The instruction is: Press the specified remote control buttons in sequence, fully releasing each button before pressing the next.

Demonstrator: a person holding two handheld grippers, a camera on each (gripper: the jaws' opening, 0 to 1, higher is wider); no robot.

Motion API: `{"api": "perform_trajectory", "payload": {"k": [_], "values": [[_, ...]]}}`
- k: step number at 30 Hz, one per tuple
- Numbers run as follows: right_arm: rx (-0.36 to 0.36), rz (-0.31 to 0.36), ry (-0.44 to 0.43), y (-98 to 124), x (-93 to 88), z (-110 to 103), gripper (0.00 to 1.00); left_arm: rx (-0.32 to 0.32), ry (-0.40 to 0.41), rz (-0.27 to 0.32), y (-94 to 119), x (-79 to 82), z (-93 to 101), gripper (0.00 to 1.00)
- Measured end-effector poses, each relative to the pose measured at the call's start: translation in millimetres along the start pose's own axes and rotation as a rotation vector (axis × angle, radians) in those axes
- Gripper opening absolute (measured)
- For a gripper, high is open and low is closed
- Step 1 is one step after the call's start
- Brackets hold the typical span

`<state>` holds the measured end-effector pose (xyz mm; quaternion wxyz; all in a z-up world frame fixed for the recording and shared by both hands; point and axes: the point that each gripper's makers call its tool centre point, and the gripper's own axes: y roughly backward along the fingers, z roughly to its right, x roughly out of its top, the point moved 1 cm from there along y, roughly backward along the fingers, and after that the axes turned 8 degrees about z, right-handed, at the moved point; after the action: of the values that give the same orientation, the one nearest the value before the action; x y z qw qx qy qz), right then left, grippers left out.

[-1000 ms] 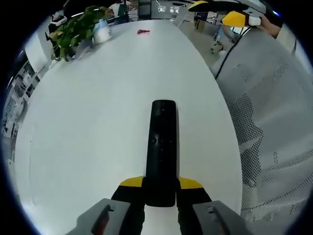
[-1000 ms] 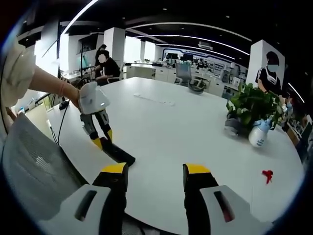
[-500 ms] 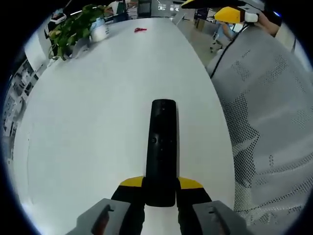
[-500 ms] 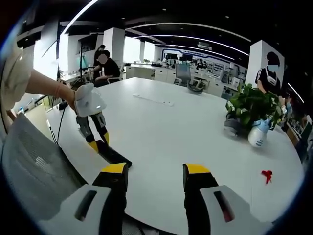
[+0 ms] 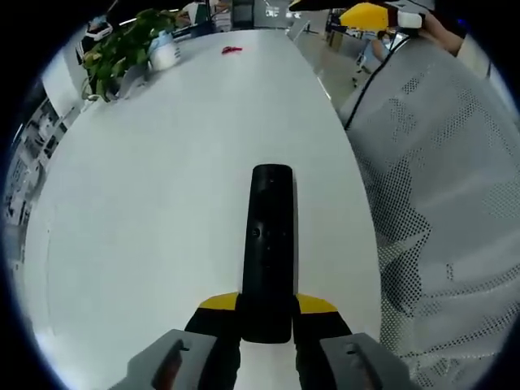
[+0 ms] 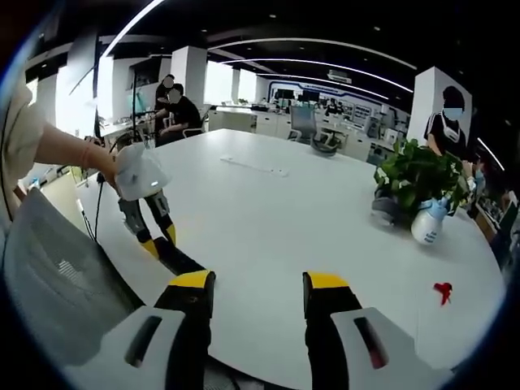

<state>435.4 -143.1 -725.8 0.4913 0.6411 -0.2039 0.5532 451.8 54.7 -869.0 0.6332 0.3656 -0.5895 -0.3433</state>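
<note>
Plainly seen in the left gripper view: left gripper [image 5: 266, 313] clamped on the near end of a black remote control [image 5: 270, 244], yellow-tipped jaws pressed against both its sides. Remote runs straight out from the jaws over the white table [image 5: 162, 179], button face up, small buttons visible around its middle. It sits near the table edge that borders a grey mesh chair back [image 5: 439, 211]. Whether the remote rests on the tabletop or hangs just above it cannot be told.

Far end of the table, same view: potted plant [image 5: 118, 53], white spray bottle [image 5: 166, 53] just beside it, small red object [image 5: 231, 49] lying apart toward the far edge. Yellow tip of the right gripper [image 5: 370, 15] shows at the top, beyond the chair.

Right gripper view: right gripper [image 6: 257, 292] with jaws apart, nothing between them, poised over the near edge of the table [image 6: 276, 211]. To its left the left gripper [image 6: 154, 237], held by a person's hand [image 6: 106, 166], holds the remote control [image 6: 177, 258] angled down by the table edge, chair back [image 6: 57, 284] alongside. Potted plant [image 6: 418, 179] and spray bottle [image 6: 428, 223] stand near the right edge; red object [image 6: 443, 290] closer in. People sit and stand in the office behind.
</note>
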Motion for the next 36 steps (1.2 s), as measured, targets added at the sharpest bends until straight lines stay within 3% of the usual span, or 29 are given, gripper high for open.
{"api": "perform_trajectory", "payload": {"k": [25,33,36], "values": [[0.010,-0.034,0.015,-1.5,-5.2,-2.1,0.40,0.042,-0.018,-0.023,-3.2,2.0,20.1,0.24],[0.030,-0.050,0.027,-2.6,-7.1,-6.3,0.39,0.066,0.030,0.028,-3.2,3.8,30.3,0.24],[0.054,-0.065,0.011,-3.5,-8.8,-9.6,0.39,0.081,0.046,0.073,-2.8,3.4,33.1,0.24]]}}
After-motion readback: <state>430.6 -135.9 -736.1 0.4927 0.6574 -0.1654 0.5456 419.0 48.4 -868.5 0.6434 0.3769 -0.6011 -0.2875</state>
